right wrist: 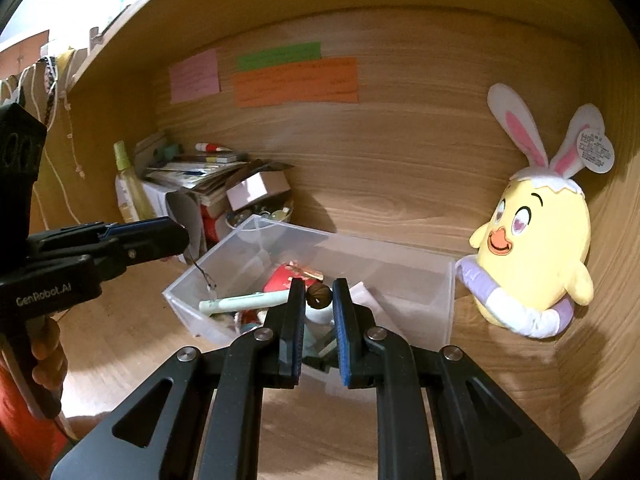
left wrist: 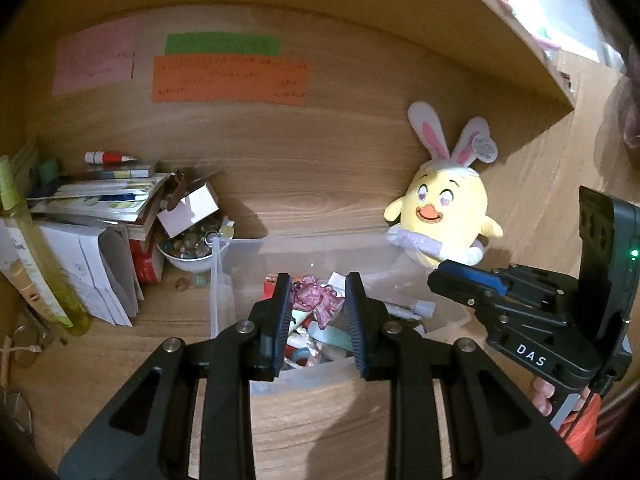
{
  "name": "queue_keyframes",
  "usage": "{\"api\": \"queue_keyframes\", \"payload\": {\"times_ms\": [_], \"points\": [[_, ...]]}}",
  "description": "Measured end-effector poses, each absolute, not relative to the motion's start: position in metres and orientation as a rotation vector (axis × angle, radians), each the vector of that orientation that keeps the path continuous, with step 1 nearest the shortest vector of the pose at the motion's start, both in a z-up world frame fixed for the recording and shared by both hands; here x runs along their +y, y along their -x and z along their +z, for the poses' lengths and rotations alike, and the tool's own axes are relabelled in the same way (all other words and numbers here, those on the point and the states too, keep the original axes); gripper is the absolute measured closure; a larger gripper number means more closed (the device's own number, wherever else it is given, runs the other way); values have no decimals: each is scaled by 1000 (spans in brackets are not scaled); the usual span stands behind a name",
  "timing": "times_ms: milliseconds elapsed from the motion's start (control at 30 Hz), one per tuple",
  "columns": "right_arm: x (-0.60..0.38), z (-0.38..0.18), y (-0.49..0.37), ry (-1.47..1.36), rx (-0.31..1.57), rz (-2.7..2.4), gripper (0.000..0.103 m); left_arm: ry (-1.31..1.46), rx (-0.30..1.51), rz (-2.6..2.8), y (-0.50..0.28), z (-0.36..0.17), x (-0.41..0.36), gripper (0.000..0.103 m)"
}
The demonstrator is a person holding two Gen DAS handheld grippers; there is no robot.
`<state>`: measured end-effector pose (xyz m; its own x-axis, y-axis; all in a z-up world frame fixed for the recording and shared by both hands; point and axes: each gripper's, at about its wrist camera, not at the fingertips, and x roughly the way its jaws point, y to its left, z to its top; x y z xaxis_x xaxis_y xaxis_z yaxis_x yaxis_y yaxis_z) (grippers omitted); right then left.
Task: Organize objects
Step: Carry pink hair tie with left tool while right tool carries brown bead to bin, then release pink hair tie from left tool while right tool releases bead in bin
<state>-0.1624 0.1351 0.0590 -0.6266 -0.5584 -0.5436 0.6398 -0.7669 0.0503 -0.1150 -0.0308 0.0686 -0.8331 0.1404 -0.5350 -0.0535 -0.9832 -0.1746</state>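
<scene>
While both grippers are hovering over the clear plastic bin (right wrist: 416, 280), the right gripper (right wrist: 319, 298) is pinching a small round brown bead (right wrist: 319, 296). The left gripper (left wrist: 318, 300), its side lettered "GenRobot.AI", is clamping a glossy pink irregular charm (left wrist: 316, 299) from which a thin wire (right wrist: 204, 276) is dangling. A pale green pen (right wrist: 244, 302) is lying crosswise inside.

Lighting: warm, dim, yellowish inside the wooden alcove (left wrist: 320, 184). Daylight, overexposed, enters at the upper right of the left wrist view and the upper left of the right.
Shadows: soft, cast beside the plush chick (right wrist: 536, 256) and under the clear bin (right wrist: 400, 276).
Distortion: strong fisheye bowing, black vignette at corners.
Focus: sticky-note writing illegible.
</scene>
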Motion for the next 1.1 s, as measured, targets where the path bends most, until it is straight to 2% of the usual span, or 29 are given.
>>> {"api": "queue_keyframes", "payload": {"times_ms": [433, 833, 900, 967, 1033, 1100], "points": [[117, 15, 195, -877, 235, -2303, 91, 1038, -238, 2848, 151, 25, -30, 77], [107, -2, 204, -940, 286, -2289, 91, 1092, -189, 2839, 166, 6, -25, 76], [105, -2, 204, -943, 295, -2282, 90, 1106, -190, 2835, 167, 5, -26, 74], [105, -2, 204, -948, 297, -2279, 89, 1115, -196, 2833, 166, 4, -26, 61], [107, -1, 204, -947, 291, -2282, 79, 1107, -199, 2848, 164, 5, -27, 52], [108, 1, 203, -940, 284, -2287, 76, 1094, -196, 2857, 162, 8, -27, 51]]}}
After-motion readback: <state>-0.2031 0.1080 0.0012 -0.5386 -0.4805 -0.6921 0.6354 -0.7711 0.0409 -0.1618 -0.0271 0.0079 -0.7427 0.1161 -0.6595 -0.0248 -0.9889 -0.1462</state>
